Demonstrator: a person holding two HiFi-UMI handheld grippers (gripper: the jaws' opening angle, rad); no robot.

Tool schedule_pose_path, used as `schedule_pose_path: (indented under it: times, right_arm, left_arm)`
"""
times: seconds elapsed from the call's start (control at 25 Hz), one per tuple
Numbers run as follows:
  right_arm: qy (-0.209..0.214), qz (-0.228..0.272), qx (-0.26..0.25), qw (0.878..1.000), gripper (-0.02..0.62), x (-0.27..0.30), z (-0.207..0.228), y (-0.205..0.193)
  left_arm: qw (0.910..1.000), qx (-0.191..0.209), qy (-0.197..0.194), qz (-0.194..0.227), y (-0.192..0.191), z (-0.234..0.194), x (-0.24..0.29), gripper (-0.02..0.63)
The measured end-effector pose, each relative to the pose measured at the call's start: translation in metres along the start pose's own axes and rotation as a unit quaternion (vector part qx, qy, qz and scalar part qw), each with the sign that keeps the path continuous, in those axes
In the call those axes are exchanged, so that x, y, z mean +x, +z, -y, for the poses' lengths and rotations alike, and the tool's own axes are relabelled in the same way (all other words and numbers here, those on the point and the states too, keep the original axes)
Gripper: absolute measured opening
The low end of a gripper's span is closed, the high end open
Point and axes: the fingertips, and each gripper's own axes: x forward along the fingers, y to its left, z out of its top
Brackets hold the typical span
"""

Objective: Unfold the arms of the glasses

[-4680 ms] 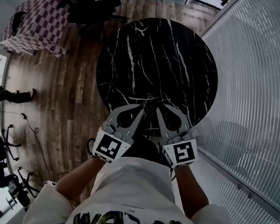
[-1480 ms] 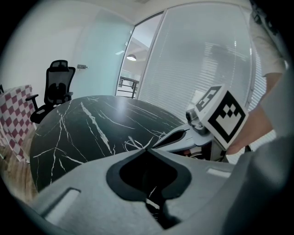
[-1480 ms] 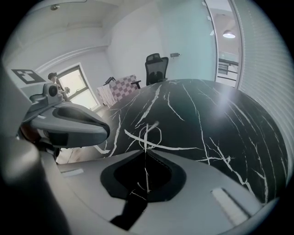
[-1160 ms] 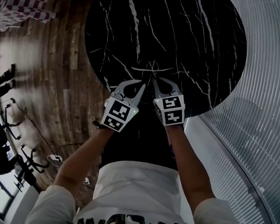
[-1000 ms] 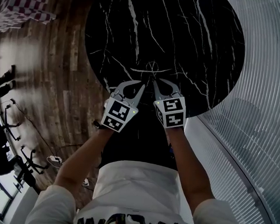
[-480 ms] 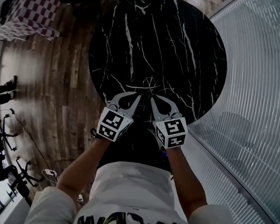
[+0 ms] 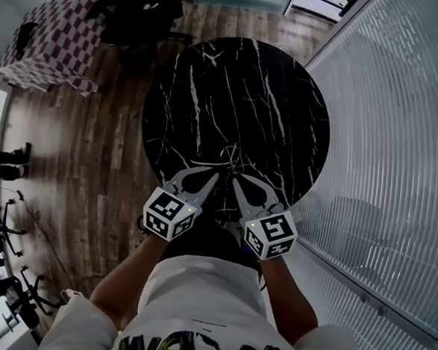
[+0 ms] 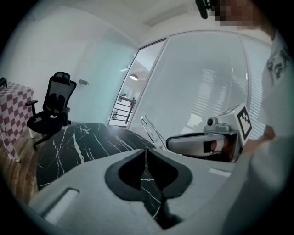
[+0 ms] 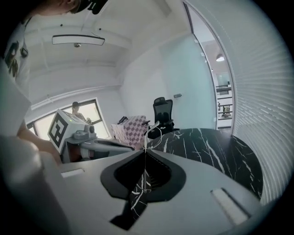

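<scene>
Thin wire-framed glasses (image 9: 148,131) stick up from the tip of my right gripper (image 9: 145,150), which is shut on a thin part of them. In the head view the glasses (image 7: 228,164) are a faint wire shape just beyond both tips, over the front part of the round black marble table (image 7: 270,84). My left gripper (image 7: 216,176) and right gripper (image 7: 234,181) hang side by side with their tips nearly meeting. The left gripper (image 8: 146,149) is shut, with the glasses (image 8: 150,130) just past its tip. I cannot tell whether it pinches them.
A black office chair (image 7: 144,8) and a table with a checked cloth (image 7: 53,35) stand on the wooden floor beyond the marble table. Ribbed window blinds (image 7: 400,146) run along the right. A person's feet (image 7: 3,161) show at the far left.
Both grippers have risen together off the table toward the head camera, tips still close. The glasses have come up with them.
</scene>
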Motion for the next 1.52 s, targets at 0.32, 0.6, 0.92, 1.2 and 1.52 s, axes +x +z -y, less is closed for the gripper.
schedule_pose_path:
  times: [0.32, 0.6, 0.92, 1.2, 1.52]
  right_arm:
    - [0.016, 0.041, -0.010, 0.999, 0.009, -0.028, -0.015, 0.044]
    - [0.028, 0.065, -0.017, 0.997, 0.009, -0.043, -0.026, 0.065]
    - [0.046, 0.081, -0.011, 0.996, 0.009, -0.051, -0.039, 0.072]
    - [0.054, 0.083, 0.003, 0.995, 0.009, -0.052, -0.043, 0.069]
    - [0.061, 0.084, 0.012, 0.995, 0.009, -0.051, -0.043, 0.066]
  left_arm:
    - [0.9985, -0.016, -0.037, 0.038, 0.045, 0.035, -0.014, 0.029]
    - [0.9960, -0.025, -0.062, 0.060, 0.075, 0.052, -0.027, 0.066]
    - [0.9932, -0.044, -0.083, 0.068, 0.087, 0.059, -0.030, 0.088]
    - [0.9906, -0.071, -0.097, 0.065, 0.082, 0.059, -0.031, 0.086]
    - [0.9881, -0.086, -0.109, 0.068, 0.081, 0.060, -0.030, 0.015]
